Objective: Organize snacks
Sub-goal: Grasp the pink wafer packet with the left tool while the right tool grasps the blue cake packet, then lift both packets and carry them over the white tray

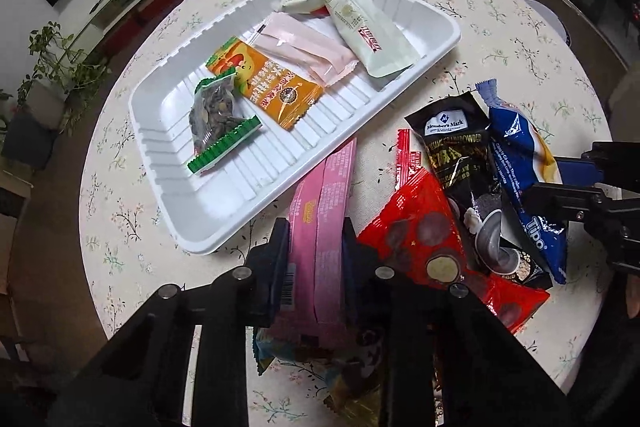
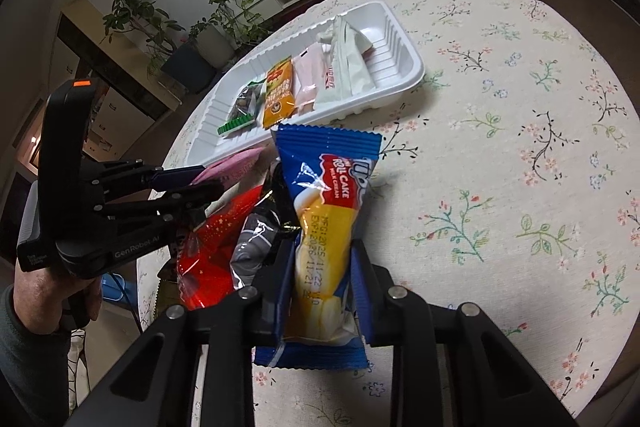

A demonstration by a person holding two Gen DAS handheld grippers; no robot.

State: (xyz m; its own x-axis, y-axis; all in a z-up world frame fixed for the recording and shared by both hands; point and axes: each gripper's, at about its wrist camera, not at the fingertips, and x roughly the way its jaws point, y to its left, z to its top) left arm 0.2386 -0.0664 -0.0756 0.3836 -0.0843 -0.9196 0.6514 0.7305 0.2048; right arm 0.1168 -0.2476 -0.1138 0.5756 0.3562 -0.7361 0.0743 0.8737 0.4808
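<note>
Pink bar [image 1: 320, 223] in jaws; red packet [image 1: 432, 243] crowds beside it.

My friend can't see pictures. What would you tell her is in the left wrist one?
The left hand-held gripper is shut on a long pink snack packet beside a white tray on a flowery tablecloth. The tray holds five snacks, among them an orange packet and a seed bag. To the right lie red, black and blue packets.

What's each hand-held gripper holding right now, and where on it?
Left hand-held gripper pinches the pink snack bar across its near end. Right hand-held gripper clamps the blue roll cake packet across its lower half.
</note>
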